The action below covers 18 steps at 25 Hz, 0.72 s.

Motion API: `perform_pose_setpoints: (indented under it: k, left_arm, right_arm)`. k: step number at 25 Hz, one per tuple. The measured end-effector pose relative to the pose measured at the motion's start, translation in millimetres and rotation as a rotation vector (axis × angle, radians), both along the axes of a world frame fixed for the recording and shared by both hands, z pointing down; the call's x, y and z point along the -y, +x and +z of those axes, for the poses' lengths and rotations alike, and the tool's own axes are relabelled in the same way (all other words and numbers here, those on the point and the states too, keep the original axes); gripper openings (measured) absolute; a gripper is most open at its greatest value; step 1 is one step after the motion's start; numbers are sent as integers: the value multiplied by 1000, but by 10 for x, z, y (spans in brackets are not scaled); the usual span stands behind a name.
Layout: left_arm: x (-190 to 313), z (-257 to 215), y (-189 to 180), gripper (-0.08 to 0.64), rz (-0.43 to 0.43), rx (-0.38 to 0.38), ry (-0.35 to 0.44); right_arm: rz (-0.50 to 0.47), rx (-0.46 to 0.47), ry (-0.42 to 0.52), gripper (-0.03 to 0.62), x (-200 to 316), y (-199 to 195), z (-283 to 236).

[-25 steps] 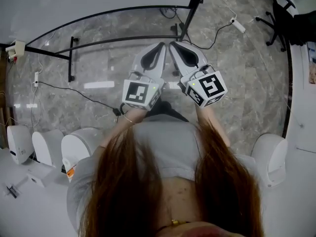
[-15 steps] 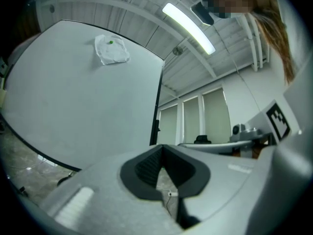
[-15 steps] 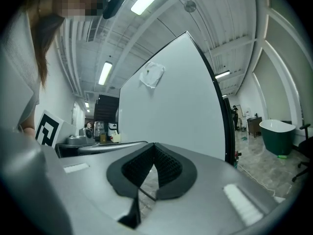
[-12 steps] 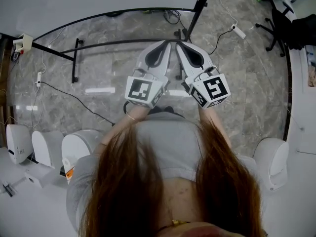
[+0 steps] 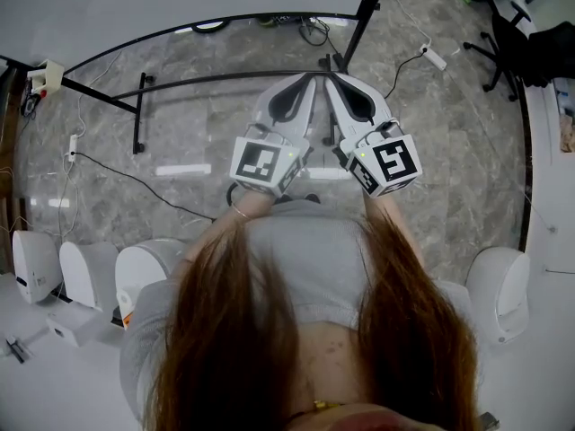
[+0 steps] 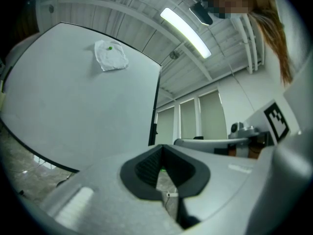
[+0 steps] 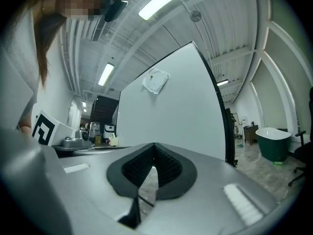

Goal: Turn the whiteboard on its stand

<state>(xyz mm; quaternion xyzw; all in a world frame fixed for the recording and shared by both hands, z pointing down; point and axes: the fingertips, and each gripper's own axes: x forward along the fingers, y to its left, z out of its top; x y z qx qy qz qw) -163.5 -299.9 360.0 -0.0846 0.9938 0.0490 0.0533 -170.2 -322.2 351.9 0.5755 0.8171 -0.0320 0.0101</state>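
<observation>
Though empty, two tools [image 5: 304,81] [image 5: 331,79], one whiteboard [image 6: 73,106]

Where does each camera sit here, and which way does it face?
Head view: on the person's head, looking down at floor, stand, left gripper and right gripper; hair and arms show.
Left gripper view: on that gripper, facing the whiteboard over its shut fingers; hair at right.
Right gripper view: likewise; hair at left.
Shared: both gripper views show the whiteboard's cloth.
</observation>
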Motion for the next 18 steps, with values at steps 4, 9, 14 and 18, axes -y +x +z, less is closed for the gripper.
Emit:
perform_pose_setpoints:
  k: [4,9,14,18]
  left_arm:
    - [61,-33,42,2,15,6,-15]
    - [73,4,47,2,20,3,2]
    - [84,12,56,2,25,2,6]
    - [58,39,64,2,20,-11,46]
  right_arm:
    - [16,16,23,5,19,35,17]
    - [31,22,40,3,24,71,26]
    - [35,14,48,5,40,98,49]
    - [38,-1,45,3,59,103,77]
